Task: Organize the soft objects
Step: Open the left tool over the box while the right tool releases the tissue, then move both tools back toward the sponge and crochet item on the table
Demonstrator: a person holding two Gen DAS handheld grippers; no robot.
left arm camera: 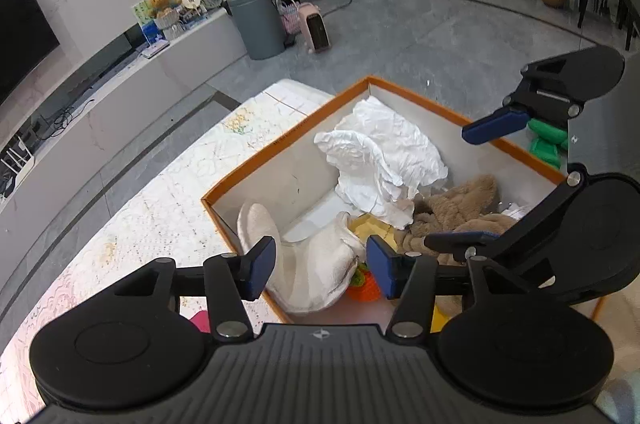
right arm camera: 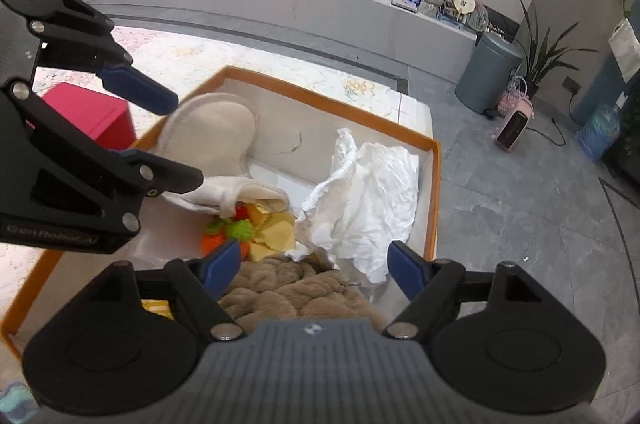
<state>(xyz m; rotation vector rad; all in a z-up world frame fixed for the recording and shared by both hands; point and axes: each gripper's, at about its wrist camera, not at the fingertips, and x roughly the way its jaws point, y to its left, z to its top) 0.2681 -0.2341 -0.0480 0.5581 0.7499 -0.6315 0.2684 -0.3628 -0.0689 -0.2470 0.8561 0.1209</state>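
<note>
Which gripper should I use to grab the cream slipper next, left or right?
Left. The left gripper is open with the cream slipper between its fingers, at the box's near corner. The right gripper, also open, hangs over the brown plush.

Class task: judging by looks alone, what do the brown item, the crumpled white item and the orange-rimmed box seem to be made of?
Brown item: plush fleece or faux fur, matte, with a deep fuzzy pile. Crumpled white item: probably thin paper or light fabric, with sharp creases and a faint sheen. Box: likely cardboard, with stiff thin straight walls, pale inside and an orange edge.
</note>
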